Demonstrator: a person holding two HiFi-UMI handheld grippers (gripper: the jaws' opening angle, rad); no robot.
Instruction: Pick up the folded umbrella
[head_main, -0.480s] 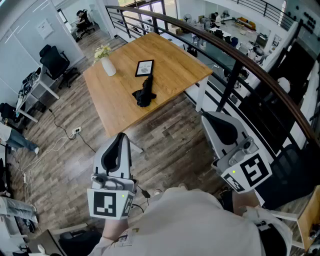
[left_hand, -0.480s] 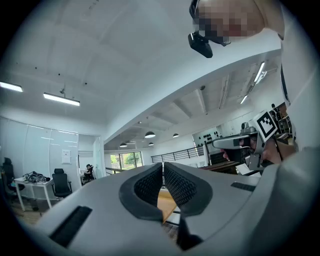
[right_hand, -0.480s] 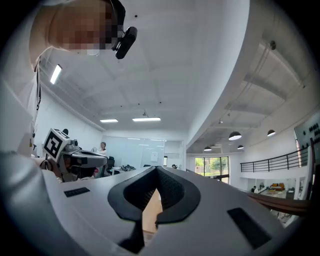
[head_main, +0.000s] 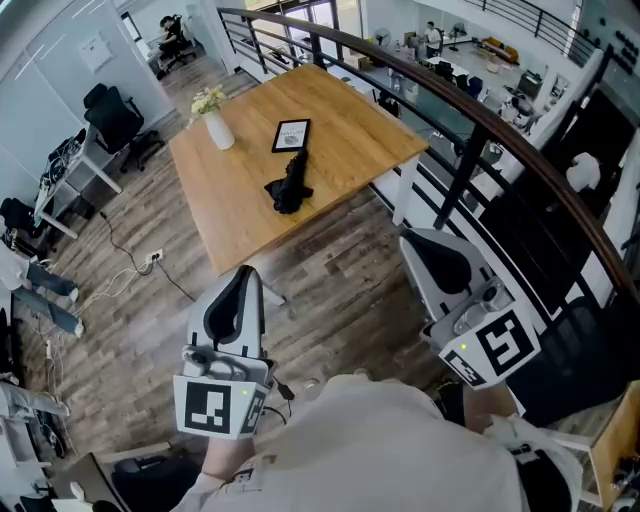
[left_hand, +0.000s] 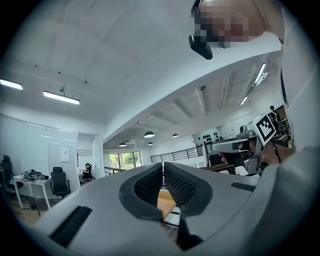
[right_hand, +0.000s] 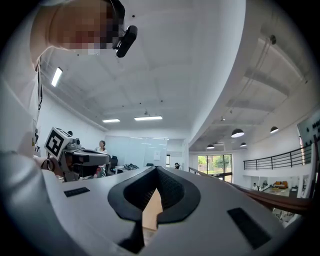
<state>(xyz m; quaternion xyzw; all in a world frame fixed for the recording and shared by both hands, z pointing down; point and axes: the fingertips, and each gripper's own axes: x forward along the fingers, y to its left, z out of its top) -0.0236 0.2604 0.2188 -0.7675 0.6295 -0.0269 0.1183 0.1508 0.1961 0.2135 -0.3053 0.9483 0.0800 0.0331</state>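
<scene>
— Claws first: how do they stand?
— Left claw (head_main: 243, 272) is clenched on nothing. Its own view shows the black pads (left_hand: 149, 184) tip to tip, with only a tan sliver of counter visible below them. Right claw (head_main: 408, 238) is clenched too and empty, its pads (right_hand: 172, 192) meeting at the tips.
— Where are they held?
— Both are close in front of the person (head_main: 380, 440), over the floor (head_main: 330, 270). The left one is at lower left, the right one at lower right beside the railing (head_main: 480, 115). Both point roughly level toward the counter (head_main: 350, 130), well short of it.
— And the umbrella?
— Umbrella (head_main: 289, 186) lies on the counter, black and folded, a bit bunched at its near end. It sits toward the near edge, about midway along it, well apart from both claws. Neither touches it.
— Anything round it?
— Just beyond its far end lies a dark frame (head_main: 291, 135); whether the two touch I cannot tell. Farther left, near the counter's far corner, a white vase (head_main: 217, 132) stands upright with pale flowers (head_main: 205, 101) in it.
— Beyond that?
— Black chair (head_main: 112, 120) at the left, and a cable (head_main: 120, 255) trailing over the floor to a socket (head_main: 153, 260) near the counter's left corner.
</scene>
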